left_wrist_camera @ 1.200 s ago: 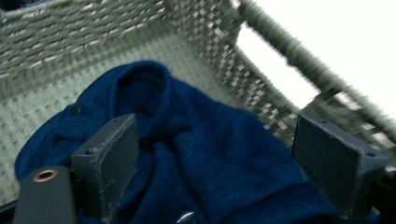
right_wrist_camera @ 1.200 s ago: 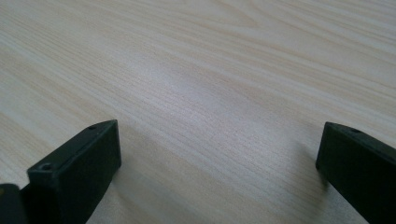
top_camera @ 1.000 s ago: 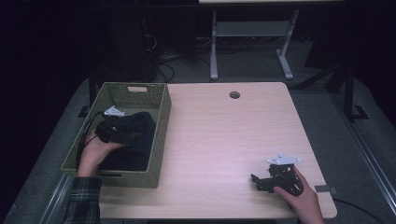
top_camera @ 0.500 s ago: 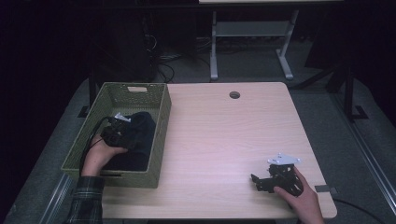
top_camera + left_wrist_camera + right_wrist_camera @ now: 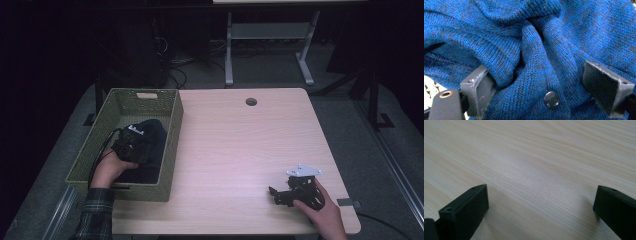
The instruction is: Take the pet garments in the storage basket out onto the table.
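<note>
A dark blue knitted garment lies bunched in the green woven basket at the table's left. My left gripper is down inside the basket, pressed into the garment. In the left gripper view the blue knit bulges between the two wide-apart jaws of the left gripper, and a dark round button sits low between them. My right gripper rests on the wooden table near its front right corner, open with bare wood between its jaws.
A round cable hole sits near the table's far edge. Behind the table stands a grey metal desk frame on the floor. A cable trails from the left gripper over the basket's near side.
My left hand has pushed the gripper a little to the right and deeper into the garment in the basket. The right gripper has stayed put.
</note>
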A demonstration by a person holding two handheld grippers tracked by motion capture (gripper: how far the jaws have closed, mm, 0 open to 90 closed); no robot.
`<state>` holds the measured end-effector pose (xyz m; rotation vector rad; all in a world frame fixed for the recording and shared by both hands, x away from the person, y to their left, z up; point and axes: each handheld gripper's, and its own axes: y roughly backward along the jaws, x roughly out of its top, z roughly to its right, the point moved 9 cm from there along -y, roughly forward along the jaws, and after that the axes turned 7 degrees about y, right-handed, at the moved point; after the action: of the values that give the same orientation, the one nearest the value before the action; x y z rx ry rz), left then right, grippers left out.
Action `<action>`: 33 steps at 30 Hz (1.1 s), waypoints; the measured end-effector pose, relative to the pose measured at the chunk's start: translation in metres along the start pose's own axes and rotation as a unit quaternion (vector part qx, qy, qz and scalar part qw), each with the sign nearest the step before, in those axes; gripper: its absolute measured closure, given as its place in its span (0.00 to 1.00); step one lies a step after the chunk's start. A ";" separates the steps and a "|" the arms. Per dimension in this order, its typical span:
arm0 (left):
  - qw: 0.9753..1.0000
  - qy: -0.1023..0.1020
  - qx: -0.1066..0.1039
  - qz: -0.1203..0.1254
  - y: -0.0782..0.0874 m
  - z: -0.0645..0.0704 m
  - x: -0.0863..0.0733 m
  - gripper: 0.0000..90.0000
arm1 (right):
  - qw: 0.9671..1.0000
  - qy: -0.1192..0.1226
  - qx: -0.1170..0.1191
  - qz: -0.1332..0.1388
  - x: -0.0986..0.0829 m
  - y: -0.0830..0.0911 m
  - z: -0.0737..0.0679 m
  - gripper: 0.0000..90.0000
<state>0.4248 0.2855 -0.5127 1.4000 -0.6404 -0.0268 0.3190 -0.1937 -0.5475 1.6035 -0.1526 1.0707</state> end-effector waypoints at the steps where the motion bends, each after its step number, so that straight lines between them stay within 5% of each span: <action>1: 1.000 -0.001 0.001 -0.002 0.001 0.000 0.000 0.18 | 1.000 0.000 0.000 0.000 0.000 0.000 0.000 0.00; 5: 1.000 -0.001 -0.006 0.003 0.009 -0.002 0.000 0.52 | 1.000 0.000 0.000 0.000 0.000 0.000 0.000 0.00; 10: 1.000 0.000 -0.013 0.005 0.015 0.002 0.002 0.69 | 1.000 0.000 0.000 0.000 0.000 0.000 0.000 0.00; 23: 0.996 0.016 -0.044 0.070 0.043 0.003 0.018 0.74 | 1.000 0.000 0.000 0.000 0.000 0.000 0.000 0.00; 33: 0.986 0.014 -0.082 0.147 0.078 0.012 0.033 0.74 | 1.000 0.000 0.000 0.000 0.000 0.000 0.000 0.00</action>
<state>0.4200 0.2774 -0.4272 1.1361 -0.7971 0.1715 0.3190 -0.1937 -0.5475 1.6038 -0.1527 1.0703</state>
